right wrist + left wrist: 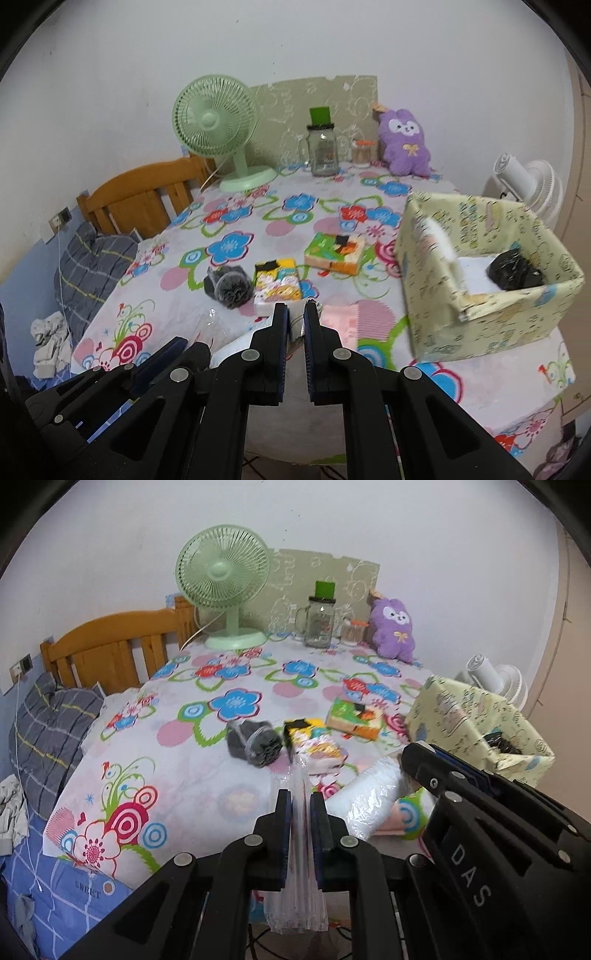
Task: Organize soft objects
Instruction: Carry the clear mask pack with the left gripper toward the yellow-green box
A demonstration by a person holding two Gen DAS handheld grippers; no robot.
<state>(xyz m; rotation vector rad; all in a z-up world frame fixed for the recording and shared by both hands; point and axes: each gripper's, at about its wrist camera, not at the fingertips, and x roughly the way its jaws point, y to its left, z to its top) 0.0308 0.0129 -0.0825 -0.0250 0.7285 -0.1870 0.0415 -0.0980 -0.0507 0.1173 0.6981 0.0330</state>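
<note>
My left gripper (301,801) is shut on the clear plastic edge of a white plastic-wrapped pack (373,797) at the table's near edge. My right gripper (295,314) is shut on the other end of the same pack (295,328). Both hold it just above the floral tablecloth (207,775). A grey rolled sock bundle (253,743) (229,284), a yellow tissue pack (314,738) (279,284) and a green-orange tissue pack (354,718) (334,253) lie mid-table. A yellow patterned box (491,321) (461,716) at the right holds a black bundle (515,273).
A green fan (223,583), a glass jar (318,624), a small jar (351,629) and a purple plush toy (393,629) stand along the back wall. A wooden bed headboard (110,650) and grey pillow (51,734) lie left. A white fan (524,184) stands behind the box.
</note>
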